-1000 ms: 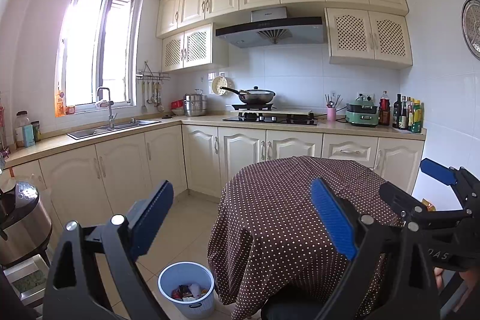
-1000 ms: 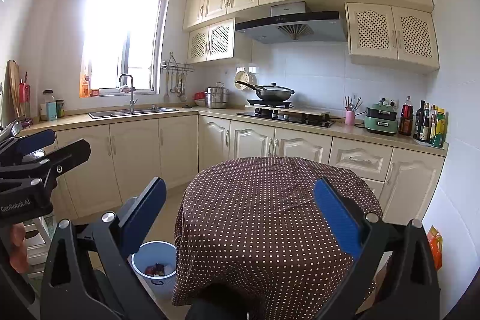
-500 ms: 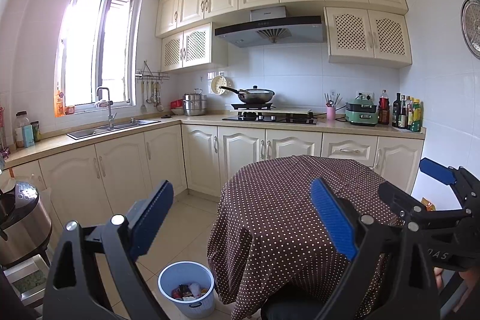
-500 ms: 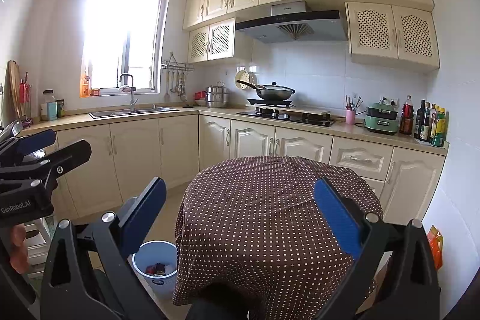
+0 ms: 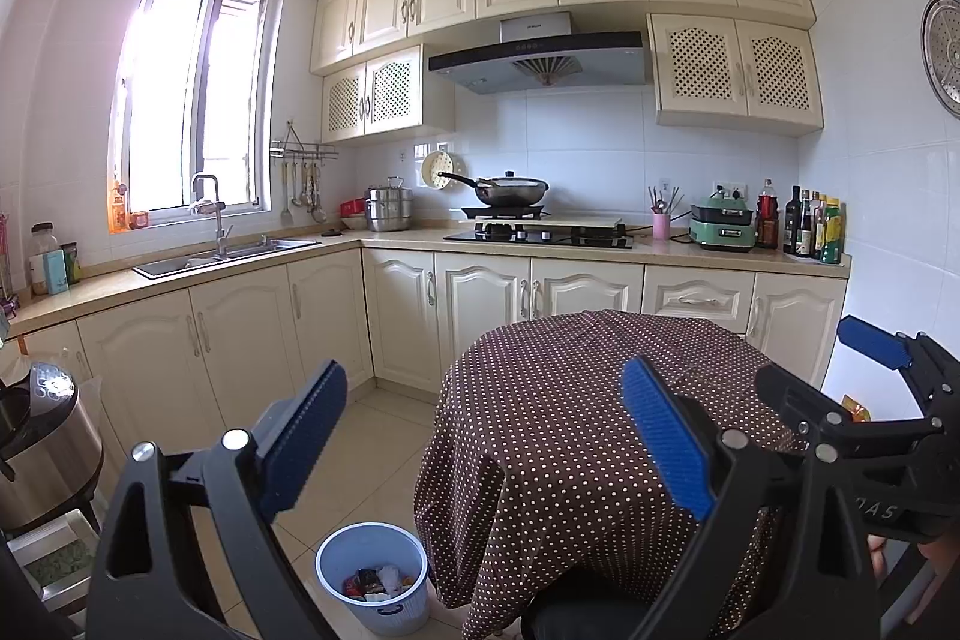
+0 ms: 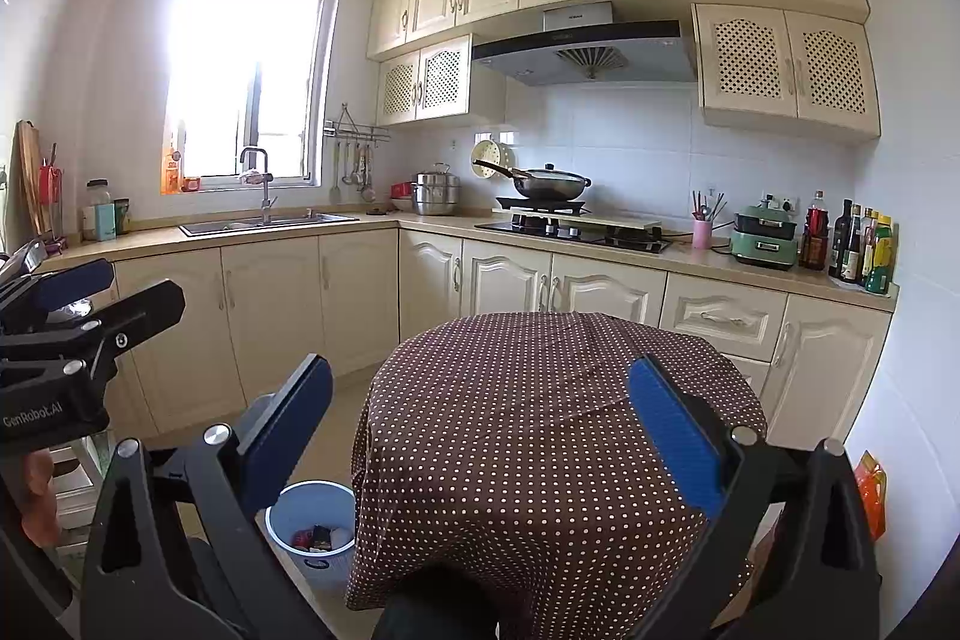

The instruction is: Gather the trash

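While two claws, left claw [image 5: 483, 436] and right claw [image 6: 480, 424], gape empty, one bin [image 5: 373, 574] holds trash. One dotted counter [image 6: 540, 400] stands beside it.

Almost no change is seen: the left gripper [image 5: 483, 436] has been drifted very slightly, so the polka-dot table [image 5: 576, 400] is framed marginally higher; nothing else was moved.

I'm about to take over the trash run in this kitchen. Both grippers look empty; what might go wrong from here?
1. The bin sits on the floor right beside the hanging tablecloth; a hand-held gripper reaching down may snag the cloth.
2. The left hand-held gripper and right hand-held gripper are held side by side, both open, so they may bump.
3. The tabletop shows no trash, so the orange packet by the wall is easily missed.
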A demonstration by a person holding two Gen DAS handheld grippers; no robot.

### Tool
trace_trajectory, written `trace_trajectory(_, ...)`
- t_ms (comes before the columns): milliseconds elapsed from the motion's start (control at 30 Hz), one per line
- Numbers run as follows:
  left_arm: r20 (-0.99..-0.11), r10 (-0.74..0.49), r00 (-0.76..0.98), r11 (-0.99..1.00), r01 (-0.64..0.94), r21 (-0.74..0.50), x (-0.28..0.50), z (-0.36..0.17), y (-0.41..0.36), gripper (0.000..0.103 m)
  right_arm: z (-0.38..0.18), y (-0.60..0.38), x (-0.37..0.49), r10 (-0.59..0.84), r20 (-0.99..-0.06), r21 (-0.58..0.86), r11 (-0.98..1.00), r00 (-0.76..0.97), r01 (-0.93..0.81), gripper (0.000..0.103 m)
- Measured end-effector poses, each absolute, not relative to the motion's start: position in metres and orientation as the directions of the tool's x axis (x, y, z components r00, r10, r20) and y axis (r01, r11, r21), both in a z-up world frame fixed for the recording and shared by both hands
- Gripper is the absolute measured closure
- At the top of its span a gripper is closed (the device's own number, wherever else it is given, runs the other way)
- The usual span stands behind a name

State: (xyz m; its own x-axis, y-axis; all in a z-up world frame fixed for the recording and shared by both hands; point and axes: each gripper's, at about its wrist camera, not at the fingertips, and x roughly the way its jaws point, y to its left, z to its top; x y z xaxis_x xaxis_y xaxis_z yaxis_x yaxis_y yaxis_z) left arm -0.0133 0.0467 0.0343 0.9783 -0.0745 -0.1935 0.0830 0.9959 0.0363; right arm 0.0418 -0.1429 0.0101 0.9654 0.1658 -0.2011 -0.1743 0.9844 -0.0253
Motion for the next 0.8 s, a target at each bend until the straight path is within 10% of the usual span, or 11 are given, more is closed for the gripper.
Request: trace_trajectory(800, -0.193, -0.076, 0.978, 0.996, 0.084, 0.034, -0.0132, 0.0371, 0.0506, 0.012, 0.0115, -0.1482, 0.05, 0.184, -0.208, -0.028, 0.981, 0.961, -0.194, 0.007)
